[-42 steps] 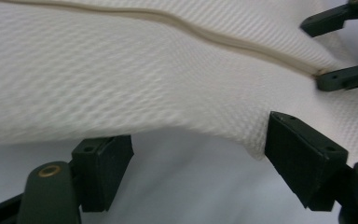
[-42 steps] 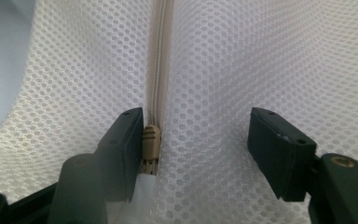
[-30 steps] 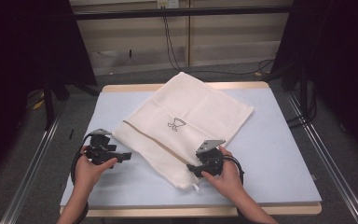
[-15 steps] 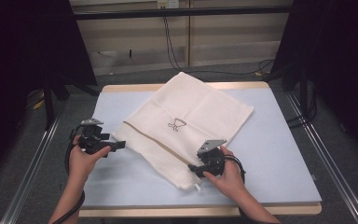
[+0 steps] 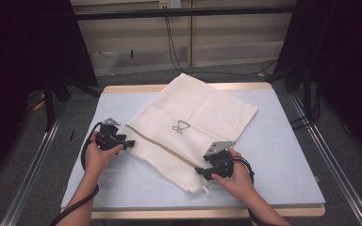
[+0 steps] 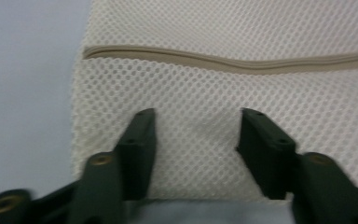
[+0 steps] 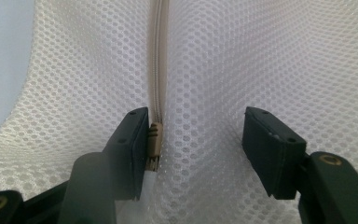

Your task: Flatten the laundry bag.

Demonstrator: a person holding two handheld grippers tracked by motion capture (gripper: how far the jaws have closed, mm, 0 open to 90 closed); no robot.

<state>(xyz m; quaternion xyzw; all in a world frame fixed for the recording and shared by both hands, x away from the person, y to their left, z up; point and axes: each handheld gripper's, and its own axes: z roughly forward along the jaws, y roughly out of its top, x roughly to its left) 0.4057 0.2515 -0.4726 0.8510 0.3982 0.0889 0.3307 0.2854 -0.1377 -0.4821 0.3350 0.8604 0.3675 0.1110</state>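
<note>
Both the left gripper (image 6: pixel 193 135) and right gripper (image 7: pixel 193 140) gaped wide, holding nothing, over a soft, holey mesh bag (image 5: pixel 202 120), perhaps touching its tan zipper (image 7: pixel 157 70).

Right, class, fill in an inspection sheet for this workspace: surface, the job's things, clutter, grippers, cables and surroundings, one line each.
Surface: pale blue table top with a wooden edge.
Job's things: cream mesh bag lying flat and skewed, beige zipper across it, small dark print at its middle.
Clutter: nothing seen.
Grippers: left gripper open at the bag's left edge; right gripper open at the near corner, zipper pull against one jaw.
Cables: black cable loops from the left gripper.
Surroundings: dark curtains, grey floor, metal rails.
</note>
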